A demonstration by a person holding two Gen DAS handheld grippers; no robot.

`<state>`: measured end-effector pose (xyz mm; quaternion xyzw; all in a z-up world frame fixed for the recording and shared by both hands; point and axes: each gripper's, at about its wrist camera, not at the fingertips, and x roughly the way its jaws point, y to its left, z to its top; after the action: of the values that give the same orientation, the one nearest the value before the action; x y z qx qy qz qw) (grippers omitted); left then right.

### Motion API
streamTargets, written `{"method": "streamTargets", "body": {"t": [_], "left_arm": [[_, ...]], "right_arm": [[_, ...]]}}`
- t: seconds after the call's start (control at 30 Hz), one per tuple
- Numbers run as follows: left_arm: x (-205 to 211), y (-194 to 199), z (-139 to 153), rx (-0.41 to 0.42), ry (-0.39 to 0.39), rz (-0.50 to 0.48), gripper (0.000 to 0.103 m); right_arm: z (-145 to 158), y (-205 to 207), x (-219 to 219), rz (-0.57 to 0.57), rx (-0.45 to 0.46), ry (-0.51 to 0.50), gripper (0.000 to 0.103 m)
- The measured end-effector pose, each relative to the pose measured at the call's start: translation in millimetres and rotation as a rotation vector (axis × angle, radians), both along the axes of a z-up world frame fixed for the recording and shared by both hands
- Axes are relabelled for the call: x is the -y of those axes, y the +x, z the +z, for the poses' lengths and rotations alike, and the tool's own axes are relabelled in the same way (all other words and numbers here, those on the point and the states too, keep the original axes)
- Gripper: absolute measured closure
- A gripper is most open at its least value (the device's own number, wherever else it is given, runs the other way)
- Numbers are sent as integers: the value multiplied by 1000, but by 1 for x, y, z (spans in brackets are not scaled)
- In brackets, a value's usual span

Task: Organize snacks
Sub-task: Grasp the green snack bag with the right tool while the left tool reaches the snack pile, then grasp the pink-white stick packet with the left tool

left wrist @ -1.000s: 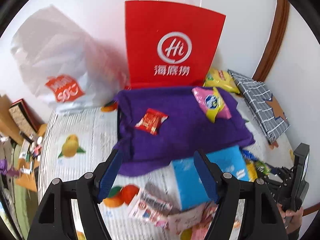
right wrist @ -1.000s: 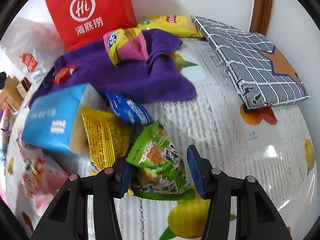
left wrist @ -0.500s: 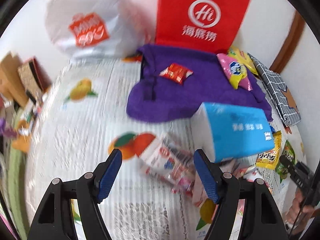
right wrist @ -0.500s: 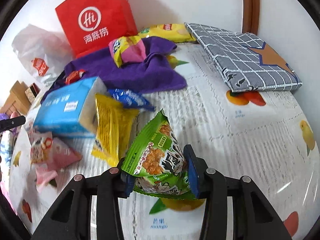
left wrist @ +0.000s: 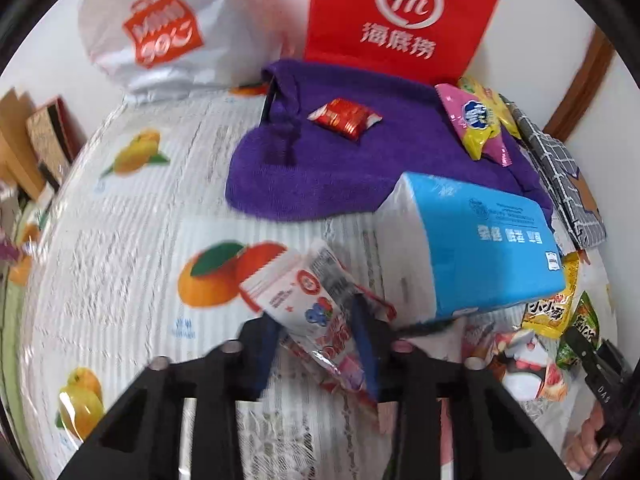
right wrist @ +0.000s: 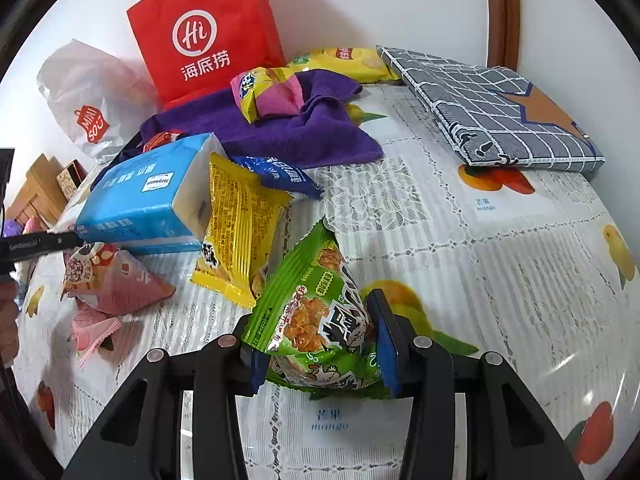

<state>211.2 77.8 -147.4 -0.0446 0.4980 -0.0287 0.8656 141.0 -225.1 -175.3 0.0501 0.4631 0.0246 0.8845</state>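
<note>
Snacks lie scattered over the fruit-print tablecloth (left wrist: pixel 132 216), and you have a packet in each gripper.

Left wrist view: your left gripper (left wrist: pixel 316 344) has just closed its jaws, and they now pinch the white and pink packet (left wrist: pixel 308 300) across its lower half, the upper end sticking up and forward. The packet sits just in front of the blue tissue pack (left wrist: pixel 484 240), with the purple towel (left wrist: pixel 340 168) and its red candy wrapper (left wrist: pixel 344 118) beyond. Lift straight up before you swing, so the packet's tail does not drag the pink packets (left wrist: pixel 524 360) at your right. The grip looks close to the edge seal; keep the wrist steady so the film cannot slide out.

Right wrist view: your right gripper (right wrist: pixel 320 348) holds the green packet (right wrist: pixel 316 316) narrow between its blue pads, clear of the yellow packet (right wrist: pixel 240 232) beside it. The puffed bag is squeezed at its base, so do not clamp harder. The red paper bag (right wrist: pixel 208 36) and the white plastic bag (right wrist: pixel 88 96) stand at the wall; I judge one of them a likely place for the snacks. Carry the green packet high over the blue snack packet (right wrist: pixel 280 174) and the towel on the way
</note>
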Motion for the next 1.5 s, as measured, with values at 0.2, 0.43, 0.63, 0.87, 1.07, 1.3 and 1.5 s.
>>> {"method": "streamTargets", "body": {"t": [0.2,0.43,0.63,0.87,1.07,1.3,1.5], "left_arm": [[-20,-14,22,35,12,2,79],[-36,-22,7,-26,58,22,66],[-36,-40,-5,-53,31,5,38],[-23,-46,-23,-73,44,7,50],[-22,-49,-22,10,119,4,80],[-16,-56,-25,114,173,22,79],[-17,-61,-27,166,172,37,78]], "right_arm": [[0,-4,0,-5,8,-3,59],[0,-5,-3,-9,11,-21,59],[-1,-7,-5,-7,8,-25,59],[-2,-10,-9,5,7,-51,57],[4,-18,-12,74,26,-63,58],[-2,-8,-18,75,66,-63,59],[-8,0,-14,69,47,-30,58]]}}
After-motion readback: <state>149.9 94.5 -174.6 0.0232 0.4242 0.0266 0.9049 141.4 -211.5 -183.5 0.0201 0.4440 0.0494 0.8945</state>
